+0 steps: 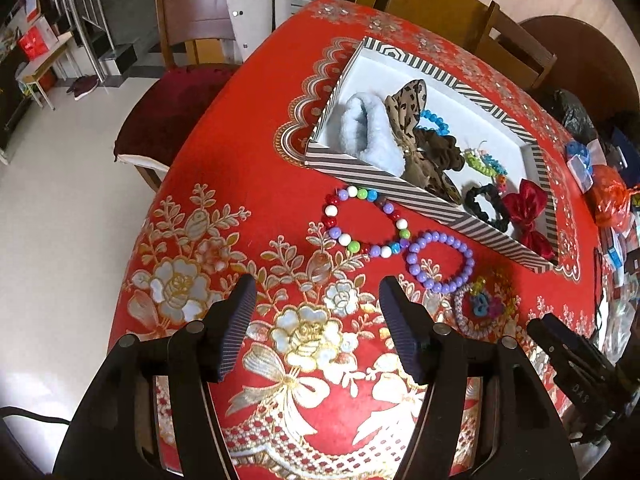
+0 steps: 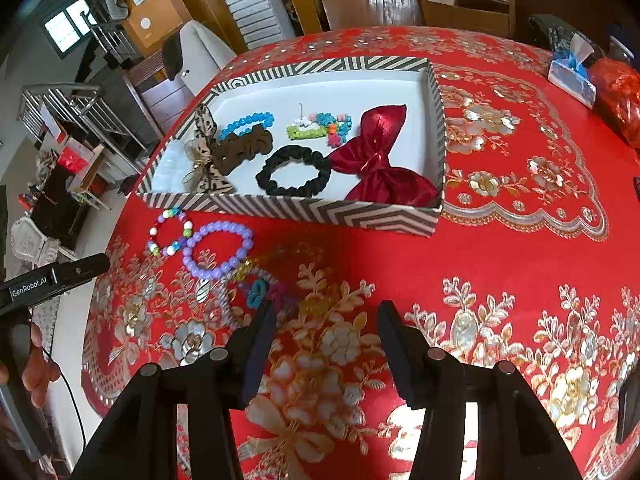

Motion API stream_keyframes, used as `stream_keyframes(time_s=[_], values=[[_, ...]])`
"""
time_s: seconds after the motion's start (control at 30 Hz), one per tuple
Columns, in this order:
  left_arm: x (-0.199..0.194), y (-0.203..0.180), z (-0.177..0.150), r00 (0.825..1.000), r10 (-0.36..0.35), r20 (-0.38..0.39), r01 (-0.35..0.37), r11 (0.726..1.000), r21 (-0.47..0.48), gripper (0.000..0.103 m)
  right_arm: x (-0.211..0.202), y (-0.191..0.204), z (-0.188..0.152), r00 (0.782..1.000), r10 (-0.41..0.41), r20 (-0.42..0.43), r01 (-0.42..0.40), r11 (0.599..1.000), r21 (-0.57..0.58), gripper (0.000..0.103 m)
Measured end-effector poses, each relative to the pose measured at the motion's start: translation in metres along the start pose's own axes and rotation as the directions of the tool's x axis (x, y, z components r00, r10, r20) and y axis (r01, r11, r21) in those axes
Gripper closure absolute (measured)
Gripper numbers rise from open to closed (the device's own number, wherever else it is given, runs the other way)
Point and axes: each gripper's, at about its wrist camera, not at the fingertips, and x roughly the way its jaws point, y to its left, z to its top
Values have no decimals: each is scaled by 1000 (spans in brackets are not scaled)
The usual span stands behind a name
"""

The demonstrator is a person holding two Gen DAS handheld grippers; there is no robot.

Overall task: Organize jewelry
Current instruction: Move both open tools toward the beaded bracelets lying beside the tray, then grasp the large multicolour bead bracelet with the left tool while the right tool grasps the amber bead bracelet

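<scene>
— Bracelets first: where do they lie from the jaws?

— Three are loose on the table (image 1: 248, 208), in front of the striped box (image 1: 400, 190). The multicoloured bead bracelet (image 1: 366, 222) lies just ahead of the left gripper (image 1: 318, 312) and a little to its right; the purple bead bracelet (image 1: 440, 260) touches it further right. The clear coil bracelet with charms (image 2: 248, 284) sits just beyond the right gripper (image 2: 326, 330), off its left finger.

— So which hand for which?

— I'd judge left for the multicoloured one, right for the coil. Being rings, they have no long axis, so pinch one side of the loop.

— Jaws?

— Both pairs spread, nothing between them.

— And the box?

— It holds a dark red satin bow (image 2: 376, 160), a black scrunchie (image 2: 294, 174), a brown scrunchie (image 2: 246, 146), a leopard-print bow (image 2: 206, 152), a blue bead bracelet (image 2: 246, 122), a small colourful bead piece (image 2: 320, 128), and a pale blue fluffy scrunchie (image 1: 368, 132).
</scene>
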Motion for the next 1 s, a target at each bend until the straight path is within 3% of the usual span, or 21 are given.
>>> stream_keyframes(time_s=[0.23,0.6,0.7,0.77,0.83,0.9,0.97,1.0], values=[[22,2,15,1000,9,-29,-9,1000,3,40,26,2,14,999,-43,-24,42,998,-47,62],[57,-6,40,997,58,-51,-56,998,41,40,43,8,18,994,-103,-25,100,988,-115,66],[66,-10,43,996,73,-57,-69,996,58,40,45,11,18,992,-127,-13,124,982,-145,77],[71,-12,43,995,80,-60,-76,995,71,40,44,10,18,993,-119,-8,117,983,-141,93],[76,-13,43,995,71,-70,-65,995,75,43,44,8,19,994,-111,-6,109,985,-136,94],[75,-16,44,996,78,-35,-74,992,98,75,42,6,19,995,-100,-10,98,987,-131,94],[75,-18,46,997,74,-28,-70,990,122,92,35,5,20,998,-68,2,67,991,-112,94],[75,-18,47,998,55,-39,-50,992,119,95,31,5,20,998,-56,12,57,993,-105,94]])
